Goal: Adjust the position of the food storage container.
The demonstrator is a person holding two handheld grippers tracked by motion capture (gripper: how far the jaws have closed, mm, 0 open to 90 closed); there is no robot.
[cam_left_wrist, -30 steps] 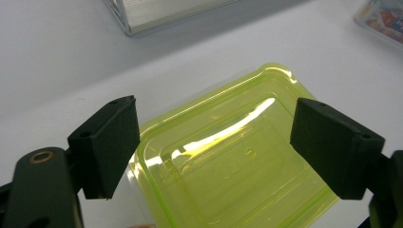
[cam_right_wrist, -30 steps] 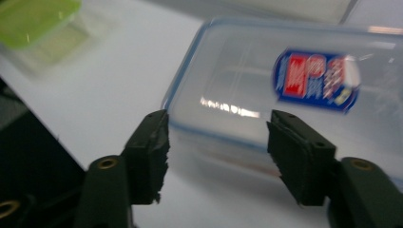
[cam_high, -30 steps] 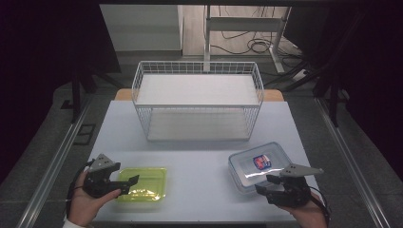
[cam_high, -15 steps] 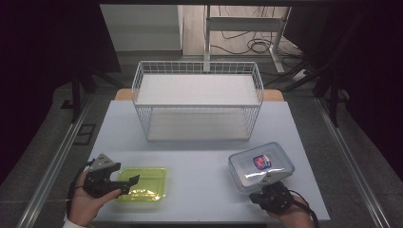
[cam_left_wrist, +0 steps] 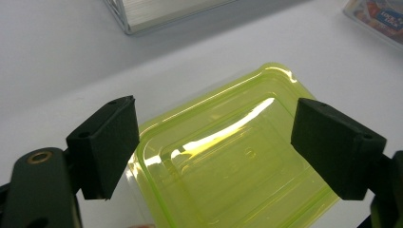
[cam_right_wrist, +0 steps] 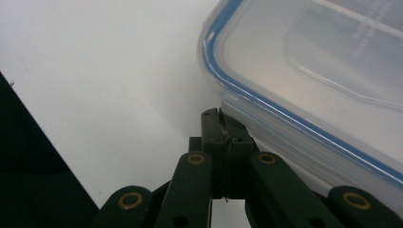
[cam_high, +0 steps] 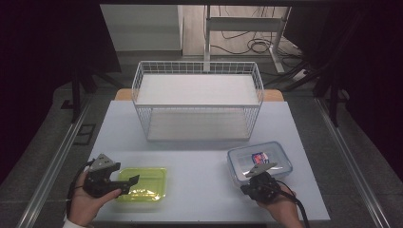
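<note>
Early stage, by the look: wire basket [cam_high: 197, 102] at rear of surface [cam_high: 199, 166] is seen empty. Green container [cam_high: 142, 183] is framed by wide-open left tool [cam_high: 127, 185], nothing gripped; clear blue-rimmed box [cam_high: 259, 159] is approached by right tool [cam_right_wrist: 221, 126], pressed closed, empty

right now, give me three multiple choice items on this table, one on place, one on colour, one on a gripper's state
1. Where does the wire basket stand?
A. at the table's far side, beyond both containers
B. on the yellow-green container
C. at the near edge by the hands

2. What colour is the rim of the clear lidded container?
A. red
B. blue
C. black

3. How do the left gripper jaws stand?
A. shut on nothing
B. shut on a lid
C. open, either side of the yellow-green container

Answers:
1. A, the high view puts it behind both.
2. B, a blue band runs round the lid.
3. C, the left gripper view shows a wide gap.
</note>
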